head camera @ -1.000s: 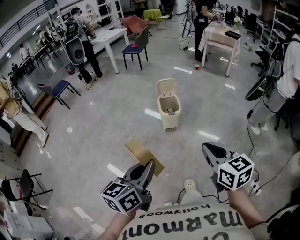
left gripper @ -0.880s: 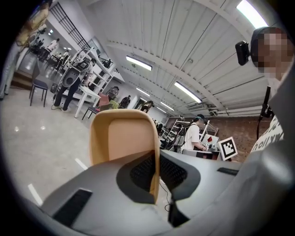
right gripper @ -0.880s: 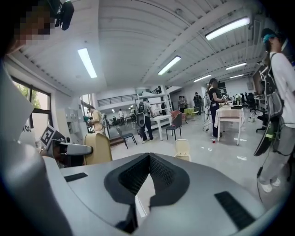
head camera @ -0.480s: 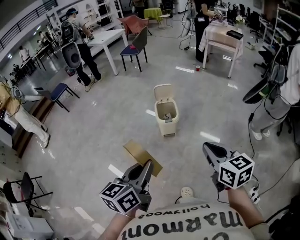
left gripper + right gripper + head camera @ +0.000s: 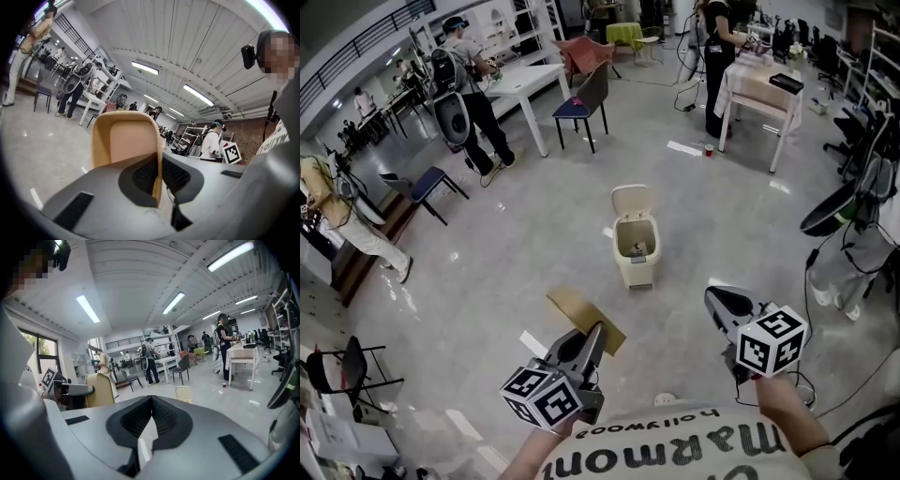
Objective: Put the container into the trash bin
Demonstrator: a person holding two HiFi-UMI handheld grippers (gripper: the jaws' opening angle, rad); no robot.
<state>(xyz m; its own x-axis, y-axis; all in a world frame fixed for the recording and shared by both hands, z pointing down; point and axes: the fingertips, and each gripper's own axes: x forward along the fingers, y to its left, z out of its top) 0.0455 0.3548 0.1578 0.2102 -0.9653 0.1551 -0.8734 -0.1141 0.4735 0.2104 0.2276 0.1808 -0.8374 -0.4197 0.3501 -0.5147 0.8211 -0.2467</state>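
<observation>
The trash bin [image 5: 636, 249] is beige and stands on the grey floor ahead of me, lid flipped up, something small inside. It also shows in the right gripper view as a small trash bin [image 5: 183, 393]. My left gripper [image 5: 597, 331] is shut on the rim of a tan, flat container [image 5: 584, 315], held low and short of the bin. In the left gripper view the container [image 5: 124, 140] rises upright between the closed jaws of the left gripper [image 5: 157, 161]. My right gripper [image 5: 718, 297] is shut with nothing in it; the right gripper [image 5: 150, 402] looks toward the bin.
A white table [image 5: 521, 82] with a dark chair [image 5: 583, 98] stands beyond the bin. Another table [image 5: 761, 89] is at the back right, a red cup [image 5: 708, 149] by its leg. Several people stand around. A blue chair [image 5: 422, 182] sits left. Cables lie right.
The bin has slid lower in the head view and looks a little nearer. Both grippers keep their places in the view, the left still holding the container.
</observation>
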